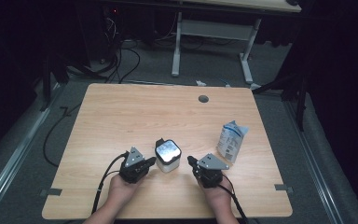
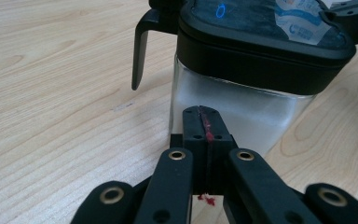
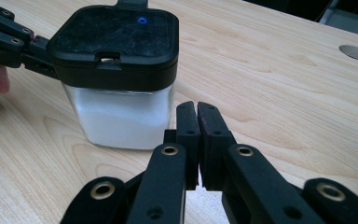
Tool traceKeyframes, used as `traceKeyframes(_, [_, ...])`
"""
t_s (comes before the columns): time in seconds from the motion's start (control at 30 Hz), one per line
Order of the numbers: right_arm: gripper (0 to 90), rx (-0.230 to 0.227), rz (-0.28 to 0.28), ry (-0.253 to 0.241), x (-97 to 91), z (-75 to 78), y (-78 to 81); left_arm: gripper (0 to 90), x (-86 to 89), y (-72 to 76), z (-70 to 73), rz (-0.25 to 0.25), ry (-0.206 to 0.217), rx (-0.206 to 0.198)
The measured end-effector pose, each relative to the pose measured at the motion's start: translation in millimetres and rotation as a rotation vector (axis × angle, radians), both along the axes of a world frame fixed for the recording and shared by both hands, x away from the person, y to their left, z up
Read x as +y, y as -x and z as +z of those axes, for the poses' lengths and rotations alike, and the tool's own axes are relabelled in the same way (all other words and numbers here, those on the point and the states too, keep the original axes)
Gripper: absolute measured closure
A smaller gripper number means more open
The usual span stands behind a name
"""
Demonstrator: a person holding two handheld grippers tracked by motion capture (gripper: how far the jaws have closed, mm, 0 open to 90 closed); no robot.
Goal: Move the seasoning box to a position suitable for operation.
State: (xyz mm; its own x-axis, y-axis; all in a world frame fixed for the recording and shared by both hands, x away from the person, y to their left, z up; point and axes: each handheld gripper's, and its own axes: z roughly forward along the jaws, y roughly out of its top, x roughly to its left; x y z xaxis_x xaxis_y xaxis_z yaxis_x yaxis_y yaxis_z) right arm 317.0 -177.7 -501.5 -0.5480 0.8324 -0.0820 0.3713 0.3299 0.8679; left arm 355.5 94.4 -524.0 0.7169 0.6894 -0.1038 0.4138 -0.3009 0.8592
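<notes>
A square glass jar point(image 1: 168, 156) with a black lid and white contents stands near the table's front middle. My left gripper point(image 1: 150, 161) is shut and empty, its tips at the jar's left side; in the left gripper view its jaws point(image 2: 204, 122) are pressed together right before the jar's frosted wall point(image 2: 242, 109). My right gripper point(image 1: 192, 161) is shut too, a short way right of the jar; in the right gripper view its closed tips point(image 3: 196, 116) sit beside the jar point(image 3: 121, 70), apart from it. The left gripper point(image 3: 37, 49) touches the lid's far edge there.
A white and blue pouch point(image 1: 231, 140) stands upright right of the right gripper. A round cable hole point(image 1: 203, 99) is in the wooden table point(image 1: 121, 112) near its far edge. Beyond the table are cables and a desk frame point(image 1: 209, 42) on the floor.
</notes>
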Motion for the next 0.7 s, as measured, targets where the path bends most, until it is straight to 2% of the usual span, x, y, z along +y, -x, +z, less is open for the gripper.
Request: traceKeyframes(0.7, [88.1, 0.012, -0.010, 0.013, -2.2, -4.2, -1.7, 90.0, -6.6, -21.4, 4.5, 0.010, 0.021, -0.018])
